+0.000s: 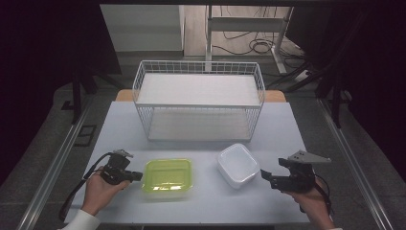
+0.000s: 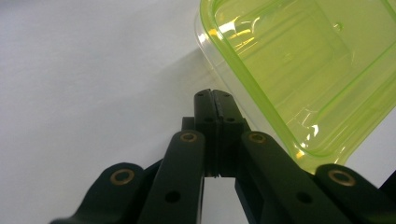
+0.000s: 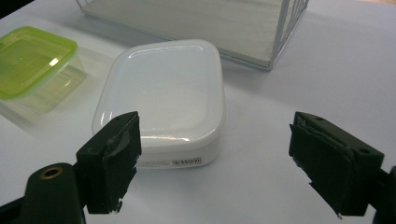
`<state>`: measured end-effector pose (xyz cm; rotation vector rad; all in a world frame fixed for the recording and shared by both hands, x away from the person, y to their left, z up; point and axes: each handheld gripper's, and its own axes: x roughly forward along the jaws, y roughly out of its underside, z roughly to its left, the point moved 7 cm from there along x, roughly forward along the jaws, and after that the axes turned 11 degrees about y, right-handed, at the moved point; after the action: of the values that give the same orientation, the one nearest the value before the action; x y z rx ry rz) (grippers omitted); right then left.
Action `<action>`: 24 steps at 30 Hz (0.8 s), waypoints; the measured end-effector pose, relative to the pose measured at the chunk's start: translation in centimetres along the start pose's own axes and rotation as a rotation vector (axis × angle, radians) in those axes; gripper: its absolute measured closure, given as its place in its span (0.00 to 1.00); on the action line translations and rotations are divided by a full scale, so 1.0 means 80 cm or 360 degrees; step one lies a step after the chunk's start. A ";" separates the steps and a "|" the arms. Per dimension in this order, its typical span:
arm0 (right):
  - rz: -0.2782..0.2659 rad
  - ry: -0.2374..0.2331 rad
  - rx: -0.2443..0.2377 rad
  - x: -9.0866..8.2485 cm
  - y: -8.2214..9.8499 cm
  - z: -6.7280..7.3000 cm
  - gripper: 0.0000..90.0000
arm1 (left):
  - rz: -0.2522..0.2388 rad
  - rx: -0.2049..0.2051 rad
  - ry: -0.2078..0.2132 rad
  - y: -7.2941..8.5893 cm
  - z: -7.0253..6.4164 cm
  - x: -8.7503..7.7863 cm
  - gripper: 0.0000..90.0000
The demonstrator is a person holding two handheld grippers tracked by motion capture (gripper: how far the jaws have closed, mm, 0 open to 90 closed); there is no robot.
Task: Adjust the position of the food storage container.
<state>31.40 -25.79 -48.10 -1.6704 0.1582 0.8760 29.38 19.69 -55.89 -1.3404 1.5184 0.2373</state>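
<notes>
From the high view, the green-lidded box (image 1: 168, 178) sits on the counter (image 1: 119, 120) just beside the left tongs (image 1: 136, 176), and the white box (image 1: 238, 164) lies near the right tongs (image 1: 265, 175), both in front of the wire rack (image 1: 198, 100), whose two shelves look bare. A careless push from either side could slide a box into the other, since they lie close together. In the left gripper view, the left tongs (image 2: 214, 95) are pressed together, tips just beside the box's corner (image 2: 299, 70); pressed shut like this they can only nudge it, not grip it, and a shove might skid it. Through its clear lid the box looks empty. In the right gripper view, the right tongs (image 3: 215, 158) stand spread wide, nothing between them; the white box (image 3: 161, 93) is lidded and opaque, contents unseen. A grab at its rounded corner could slip.
</notes>
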 end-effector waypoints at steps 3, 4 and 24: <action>-0.0001 -0.0005 0.0000 0.000 0.000 0.002 0.19 | -0.0001 0.0012 0.0002 -0.003 -0.004 0.006 1.00; 0.0000 -0.0005 0.0001 0.000 0.000 0.002 0.19 | -0.0001 0.0012 0.0002 -0.003 -0.004 0.006 1.00; -0.0038 -0.0019 -0.0036 -0.001 -0.011 0.022 0.19 | -0.0048 0.0015 0.0026 -0.009 -0.012 0.013 1.00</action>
<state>30.99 -23.98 -47.42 -1.6842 0.1205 0.8725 29.62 18.15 -55.99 -1.3598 1.5100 0.2003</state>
